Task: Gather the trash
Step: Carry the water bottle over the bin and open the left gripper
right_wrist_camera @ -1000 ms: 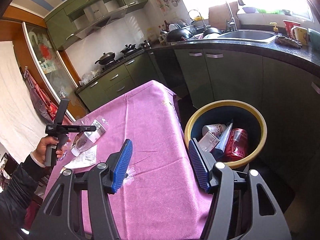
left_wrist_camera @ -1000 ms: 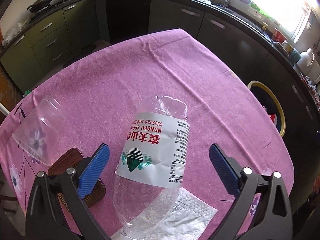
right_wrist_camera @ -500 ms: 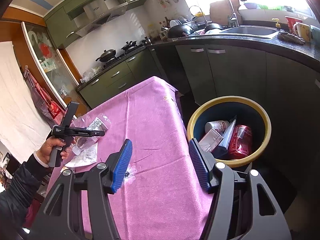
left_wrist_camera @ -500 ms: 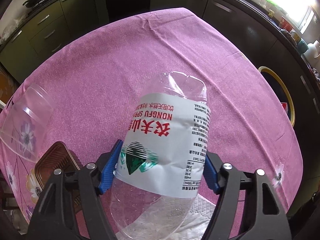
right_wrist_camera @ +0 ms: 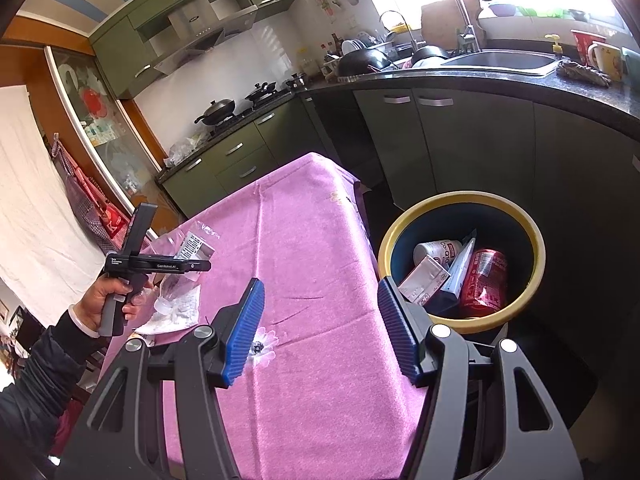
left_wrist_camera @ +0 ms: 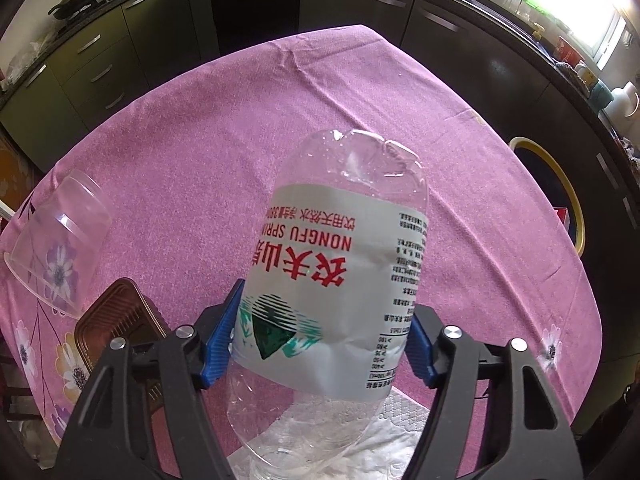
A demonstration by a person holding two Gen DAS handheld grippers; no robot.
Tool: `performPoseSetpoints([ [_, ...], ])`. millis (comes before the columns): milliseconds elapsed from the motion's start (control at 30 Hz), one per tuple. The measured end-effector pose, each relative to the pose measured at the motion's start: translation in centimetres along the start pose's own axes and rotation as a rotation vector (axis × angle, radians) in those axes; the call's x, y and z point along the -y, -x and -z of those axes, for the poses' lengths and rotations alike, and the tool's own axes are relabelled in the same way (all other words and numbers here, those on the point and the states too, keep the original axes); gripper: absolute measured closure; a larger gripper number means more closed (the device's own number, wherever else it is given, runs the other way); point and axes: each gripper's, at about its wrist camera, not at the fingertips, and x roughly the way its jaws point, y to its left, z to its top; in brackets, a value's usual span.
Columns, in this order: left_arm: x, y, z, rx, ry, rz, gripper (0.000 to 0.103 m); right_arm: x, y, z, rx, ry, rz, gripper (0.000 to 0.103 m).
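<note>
The left tongs (left_wrist_camera: 320, 340) have just been closing and now pinch the empty water bottle (left_wrist_camera: 336, 280) across its labelled middle — a firm spot for lifting it off the napkin (left_wrist_camera: 400, 432) on the worktop (left_wrist_camera: 280, 120). The right tongs (right_wrist_camera: 320, 328) hang spread and empty, the trash bin (right_wrist_camera: 536, 248) just beyond them — ready to receive it.
</note>
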Motion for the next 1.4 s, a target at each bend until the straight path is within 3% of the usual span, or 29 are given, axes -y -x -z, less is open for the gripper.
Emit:
performPoseSetpoints([
  [633,2.3,6.8,0.3,0.121,-0.037,0.025,0.038,0.0,0.1,-0.1,0.006,0.008,-0.021,0.044],
  [900,5.0,9.0,-0.1,0.159,-0.069,0.063,0.038,0.3,0.9,-0.2,0.030,0.009,-0.010,0.044],
  [1167,12.6,9.8,-2.0,0.167,-0.181,0.171,0.038,3.6,4.2,-0.5,0.104,-0.046,0.081,0.044],
  [1400,21.7,7.5,-5.5,0.128,-0.290,0.267,0.038,7.1,6.3,0.1,0.140,-0.113,0.102,0.044],
])
